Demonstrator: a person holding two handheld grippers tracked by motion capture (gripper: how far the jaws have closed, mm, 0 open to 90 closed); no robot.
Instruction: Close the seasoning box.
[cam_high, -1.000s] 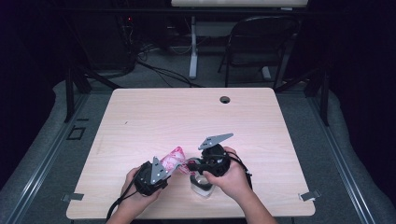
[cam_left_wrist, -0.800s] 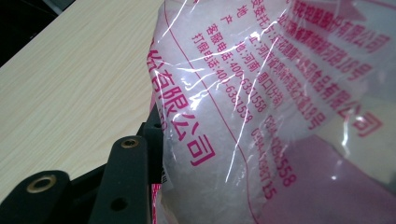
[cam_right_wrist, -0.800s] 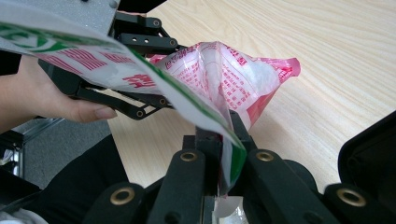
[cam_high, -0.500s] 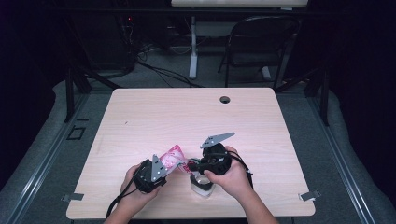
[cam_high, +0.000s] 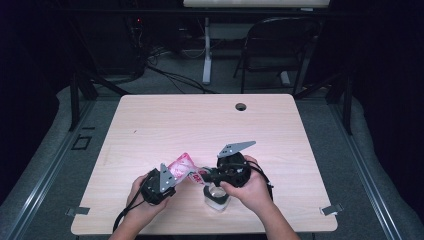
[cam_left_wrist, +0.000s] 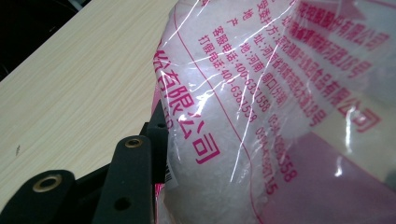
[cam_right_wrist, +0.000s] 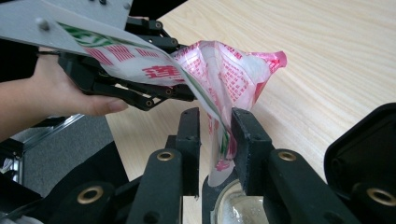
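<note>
High view: left tool is gripping the crinkly, slippery bag of white crystals above the desk; right tool, jaws just opening, is loosely straddling its floppy corner over the jar.

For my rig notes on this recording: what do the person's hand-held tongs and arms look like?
Both tongs, left and right, have round matte black bodies, each topped by a grey three-cornered plate. The jaws are black linkage bars with brass-coloured pivot bushings. A black cable trails from the left one. Forearms are bare, no sleeves.
</note>
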